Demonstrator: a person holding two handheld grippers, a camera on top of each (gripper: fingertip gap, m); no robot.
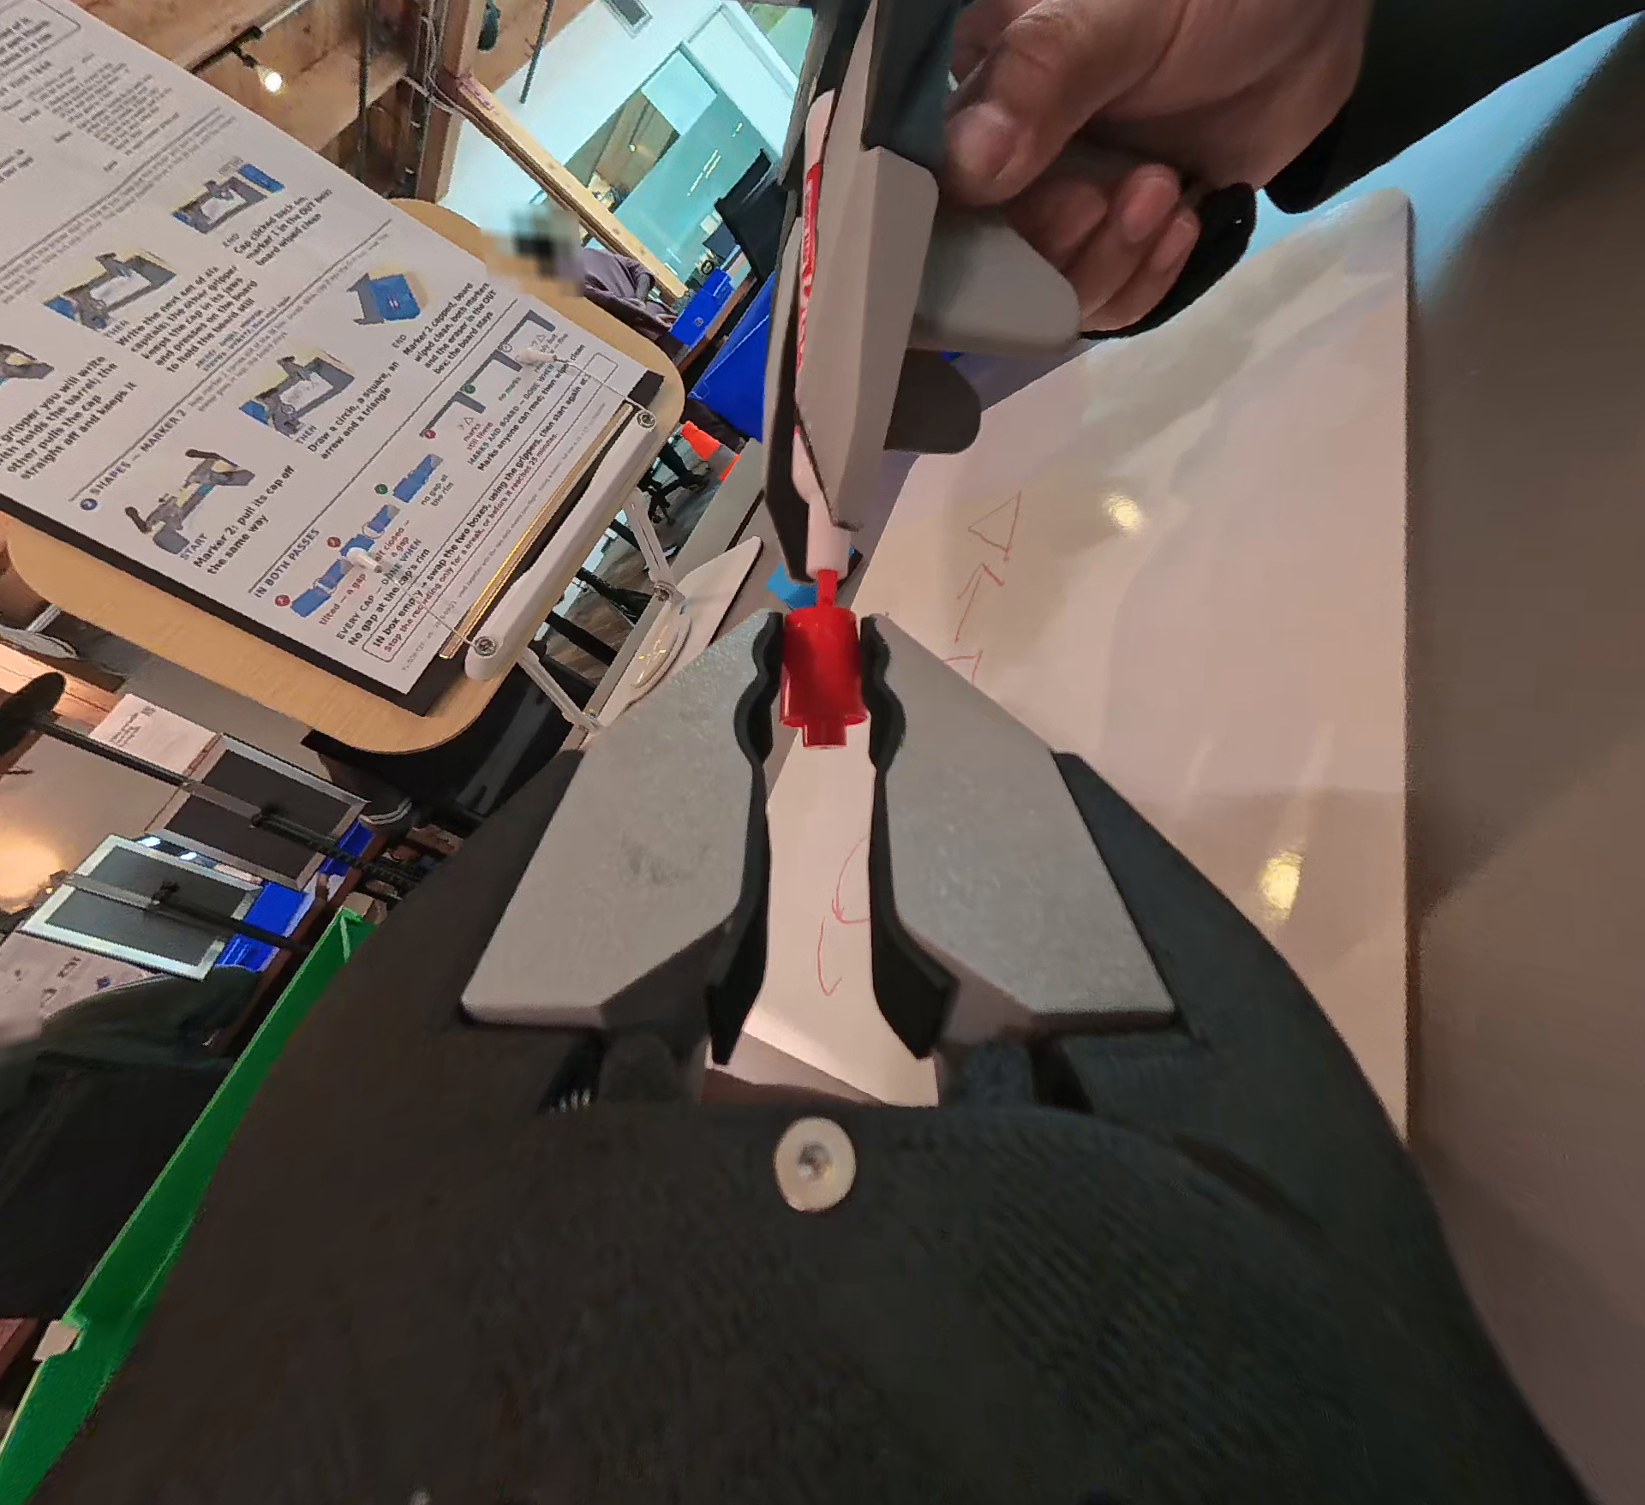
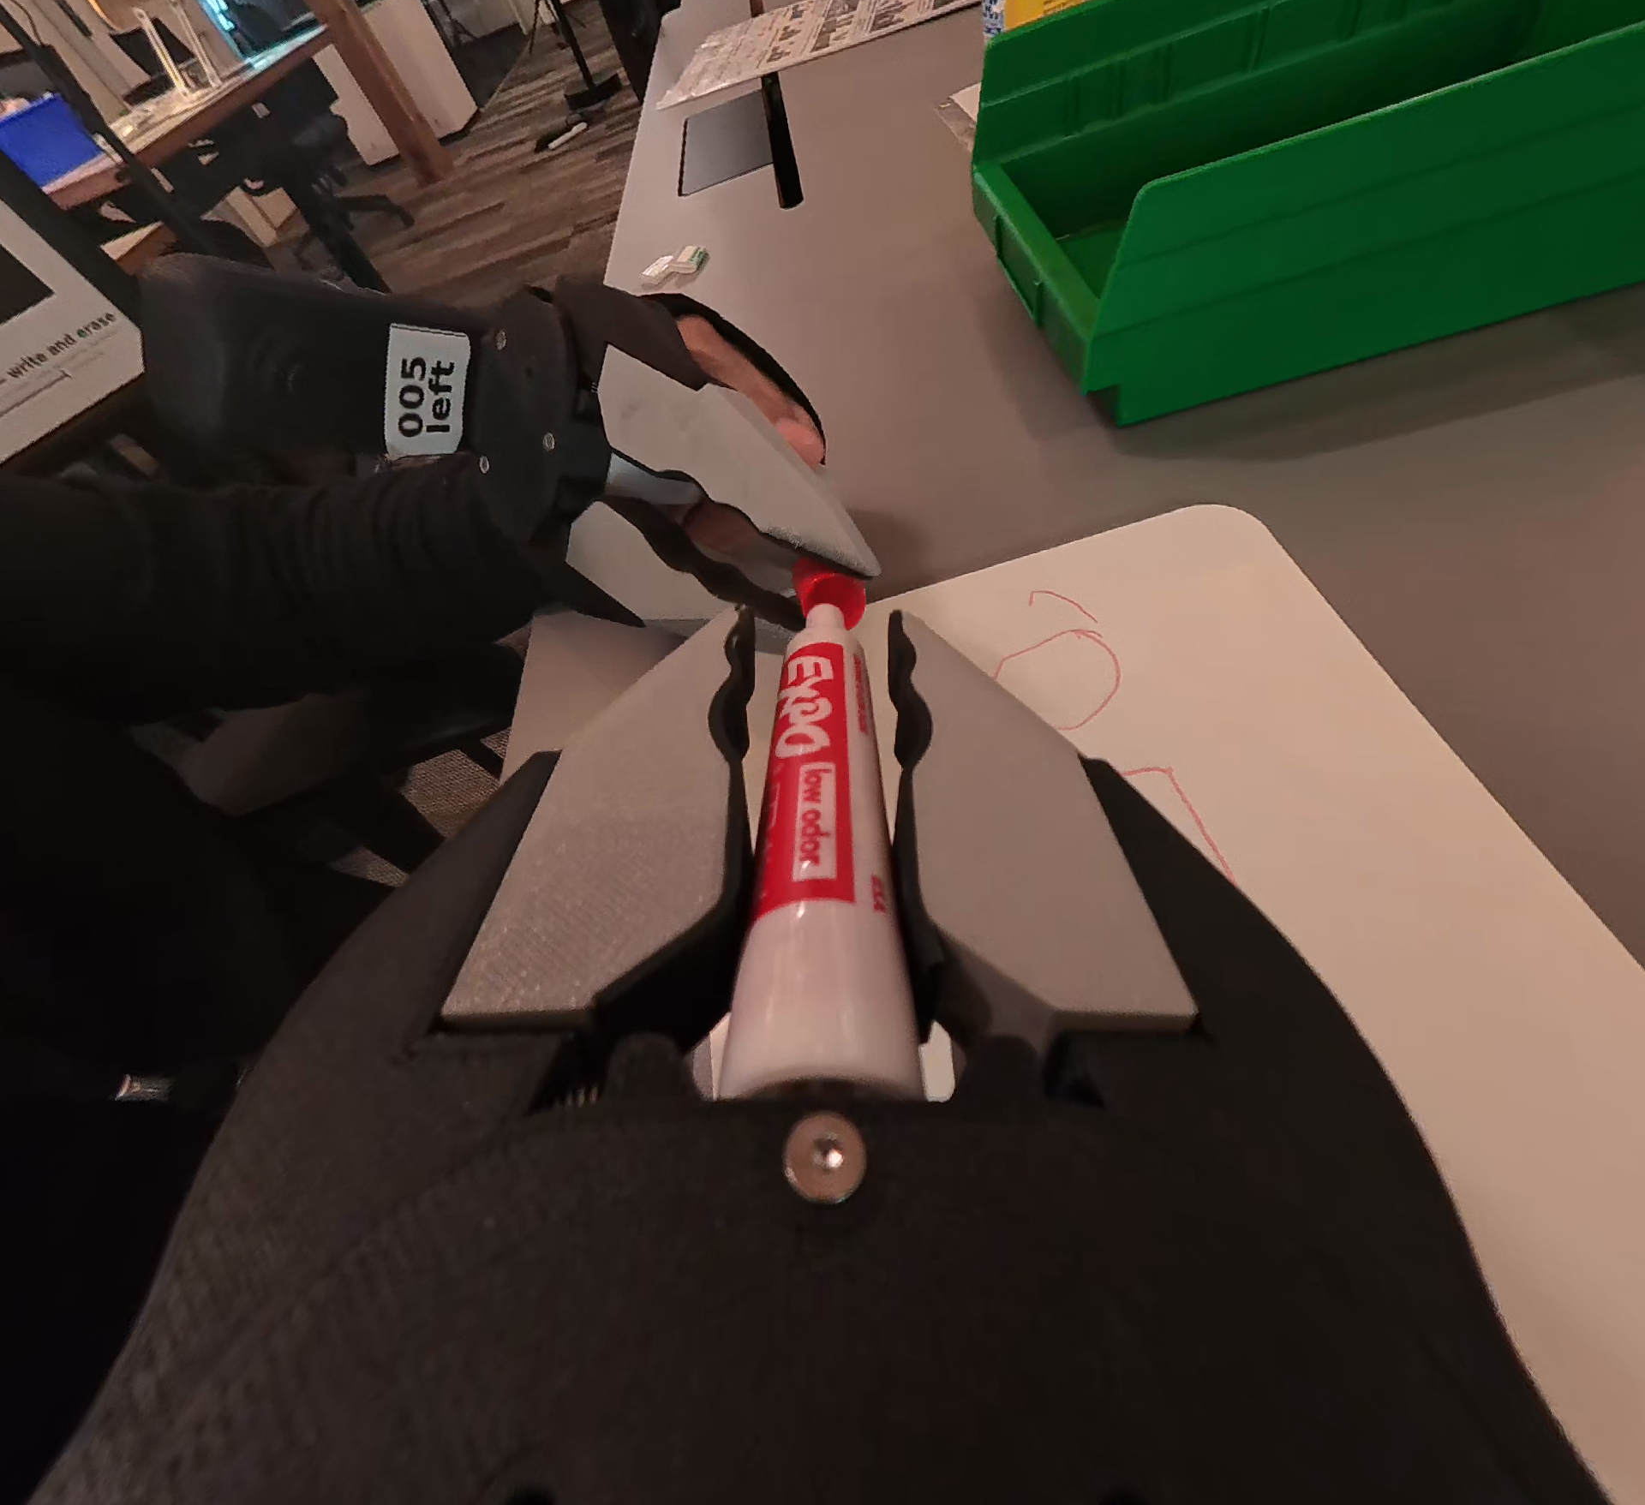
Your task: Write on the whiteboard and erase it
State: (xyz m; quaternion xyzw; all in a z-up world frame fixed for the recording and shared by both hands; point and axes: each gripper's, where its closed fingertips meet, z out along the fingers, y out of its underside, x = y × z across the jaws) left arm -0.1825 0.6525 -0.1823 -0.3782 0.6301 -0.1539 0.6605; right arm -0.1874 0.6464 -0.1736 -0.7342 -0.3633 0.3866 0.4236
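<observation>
On my left wrist view, the left gripper (image 1: 821, 684) has its two grey fingers (image 1: 659, 821) drawn in narrow, and their black pads pinch a small red plastic marker cap (image 1: 819, 675) from both sides. The cap's open end faces away from me, toward the red tip of the white-barrelled dry-erase marker (image 1: 823, 546). That tip sits just at the cap's mouth; I cannot tell whether it is inside yet. The marker hangs in the right gripper (image 1: 832, 537), which comes in from above with a bare hand (image 1: 1148, 92) around its handle. To the right lies the flat white whiteboard (image 1: 1202, 572), bearing faint red drawn shapes. At the left, a printed instruction sheet (image 1: 267, 359) is propped on a tan wooden stand.

On my right wrist view, the right gripper (image 2: 819, 635) has its fingers (image 2: 614, 857) closed narrow on the marker (image 2: 814, 821), barrel running lengthwise between them, nose forward. The cap (image 2: 832, 586) sits over the nose, part hidden under the left gripper (image 2: 819, 572), whose grey finger overlaps it. The whiteboard (image 2: 1291, 750) lies on the grey tabletop (image 2: 890, 359) at the right, red scribbles on it. A green plastic bin (image 2: 1335, 216) stands well behind.
</observation>
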